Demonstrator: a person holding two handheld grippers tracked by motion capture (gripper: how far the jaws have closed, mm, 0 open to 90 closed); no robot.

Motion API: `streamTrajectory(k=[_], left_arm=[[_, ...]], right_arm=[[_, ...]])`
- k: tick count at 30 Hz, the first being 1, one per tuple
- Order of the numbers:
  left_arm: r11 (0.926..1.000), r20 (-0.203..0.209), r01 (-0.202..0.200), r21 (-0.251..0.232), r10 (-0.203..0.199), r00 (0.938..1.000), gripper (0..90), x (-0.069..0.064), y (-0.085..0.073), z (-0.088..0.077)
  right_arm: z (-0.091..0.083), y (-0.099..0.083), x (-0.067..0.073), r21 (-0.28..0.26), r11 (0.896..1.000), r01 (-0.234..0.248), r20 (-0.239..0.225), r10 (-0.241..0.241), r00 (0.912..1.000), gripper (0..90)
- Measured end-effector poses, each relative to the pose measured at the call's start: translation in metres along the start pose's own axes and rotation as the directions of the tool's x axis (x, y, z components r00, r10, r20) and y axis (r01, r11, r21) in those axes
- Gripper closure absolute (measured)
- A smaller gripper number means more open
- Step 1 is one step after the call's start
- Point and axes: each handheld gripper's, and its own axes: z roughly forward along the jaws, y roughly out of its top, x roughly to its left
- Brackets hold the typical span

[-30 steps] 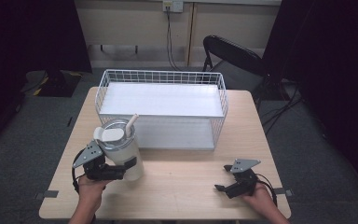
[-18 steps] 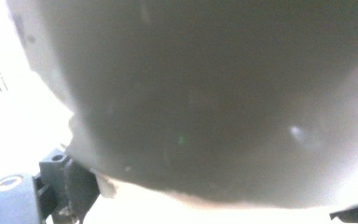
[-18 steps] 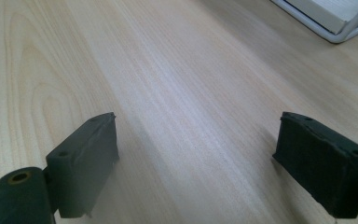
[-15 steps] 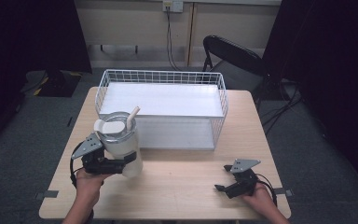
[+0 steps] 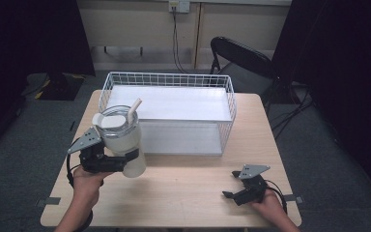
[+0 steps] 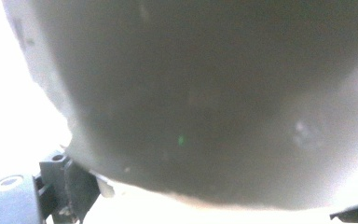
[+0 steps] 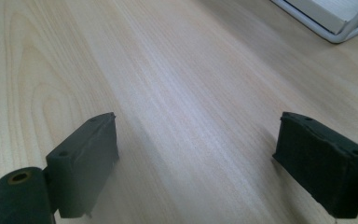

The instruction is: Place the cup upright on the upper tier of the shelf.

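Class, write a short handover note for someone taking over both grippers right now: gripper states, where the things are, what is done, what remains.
Left gripper: shut on the white tumbler, held above the table's front-left, its straw poking from the lid.
Right gripper: open, holding nothing, low over the table at front right.
Wire basket: at the table's back, nothing in it.
Done: tumbler gripped and raised.
Left: probably to set it in the basket and release.

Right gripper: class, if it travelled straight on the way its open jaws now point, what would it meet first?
Probably nothing soon: the right gripper faces bare table. The wire basket's corner sits far ahead, off to one side; depth is unclear.
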Motion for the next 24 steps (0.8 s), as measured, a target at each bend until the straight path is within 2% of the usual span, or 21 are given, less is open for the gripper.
streamTrajectory(k=[2,7,14,16,22,24], left_arm=[[0.9999,-0.001,-0.011,0.000,0.011,0.9999,9.9,0.000,0.005,-0.001],[1.0000,0.002,0.006,-0.005,-0.006,1.0000,9.9,-0.001,0.015,-0.004],[0.9999,-0.001,-0.006,0.010,0.006,1.0000,9.9,0.000,0.030,-0.007],[1.0000,0.001,0.007,0.006,-0.007,1.0000,9.9,0.000,0.033,-0.008],[1.0000,-0.003,-0.007,-0.005,0.007,1.0000,9.9,0.000,0.046,-0.011],[1.0000,0.000,0.000,-0.005,0.000,1.0000,9.9,0.000,0.051,-0.012]], right_arm=[[0.000,0.000,0.000,0.000,1.000,0.000,0.000,0.000,1.0000,12.4],[0.000,0.000,0.000,0.000,1.000,0.000,0.000,0.000,1.0000,12.4],[0.000,0.000,0.000,0.000,1.000,0.000,0.000,0.000,1.0000,12.4],[0.000,0.000,0.000,0.000,1.000,0.000,0.000,0.000,1.0000,12.4],[0.000,0.000,0.000,0.000,1.000,0.000,0.000,0.000,1.0000,12.4],[0.000,0.000,0.000,0.000,1.000,0.000,0.000,0.000,1.0000,12.4]])
